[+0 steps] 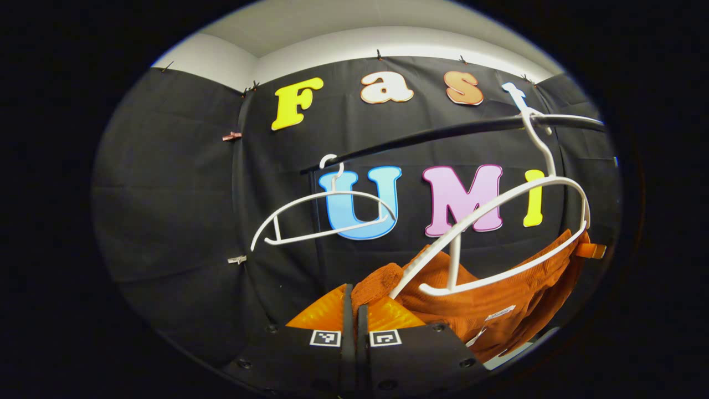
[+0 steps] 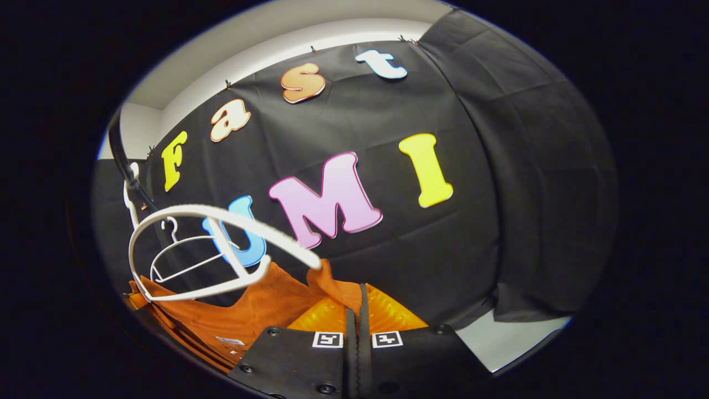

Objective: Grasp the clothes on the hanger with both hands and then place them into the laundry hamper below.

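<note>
An orange knit garment (image 1: 498, 310) hangs low from the near white hanger (image 1: 498, 213), which hooks over a black rail (image 1: 443, 130). One shoulder of it still clings to the hanger's far end, while the other has slid off. My left gripper (image 1: 354, 293) is shut on a bunched corner of the garment just below the hanger's bare end. In the right gripper view, the same garment (image 2: 249, 310) droops under the hanger (image 2: 221, 213). There my right gripper (image 2: 357, 293) is shut on the garment's other shoulder, beside the hanger's free tip.
A second, empty white hanger (image 1: 327, 216) hangs farther along the rail and also appears behind the near hanger (image 2: 188, 255). The black cloth wall stands close behind. A strip of pale floor (image 2: 515, 338) lies at the lower right.
</note>
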Demonstrator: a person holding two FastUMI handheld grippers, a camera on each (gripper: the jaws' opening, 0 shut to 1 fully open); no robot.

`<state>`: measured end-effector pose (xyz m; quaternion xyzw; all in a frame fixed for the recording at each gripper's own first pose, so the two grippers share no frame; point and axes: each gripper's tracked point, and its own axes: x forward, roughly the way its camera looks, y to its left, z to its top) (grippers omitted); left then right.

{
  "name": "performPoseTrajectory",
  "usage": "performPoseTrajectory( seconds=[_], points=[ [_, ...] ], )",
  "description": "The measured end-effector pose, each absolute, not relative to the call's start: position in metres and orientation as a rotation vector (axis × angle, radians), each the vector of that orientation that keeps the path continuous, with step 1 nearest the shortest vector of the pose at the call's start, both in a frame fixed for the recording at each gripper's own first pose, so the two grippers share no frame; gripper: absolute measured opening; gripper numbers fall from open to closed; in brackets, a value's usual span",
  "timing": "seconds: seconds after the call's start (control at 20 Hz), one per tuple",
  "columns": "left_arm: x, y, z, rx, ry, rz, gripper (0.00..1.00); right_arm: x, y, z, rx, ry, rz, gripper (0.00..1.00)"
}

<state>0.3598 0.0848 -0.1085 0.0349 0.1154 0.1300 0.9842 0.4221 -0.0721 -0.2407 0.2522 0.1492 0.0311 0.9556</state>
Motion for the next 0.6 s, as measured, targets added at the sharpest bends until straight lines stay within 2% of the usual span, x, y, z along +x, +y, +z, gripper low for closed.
performPoseTrajectory(
  seconds=[0.15,0.35,0.6],
  points=[
    [0.348,0.095,-0.138,0.073,0.284,0.27,0.05,0.395,-0.031,-0.26,0.538,0.366,0.14,0.04],
    [0.337,0.078,-0.164,0.057,0.324,0.203,0.05,0.36,0.026,-0.248,0.53,0.381,0.28,0.04],
    [0.334,0.02,-0.148,-0.002,0.298,0.066,0.05,0.332,0.087,-0.205,0.526,0.353,0.444,0.04]
  ],
)
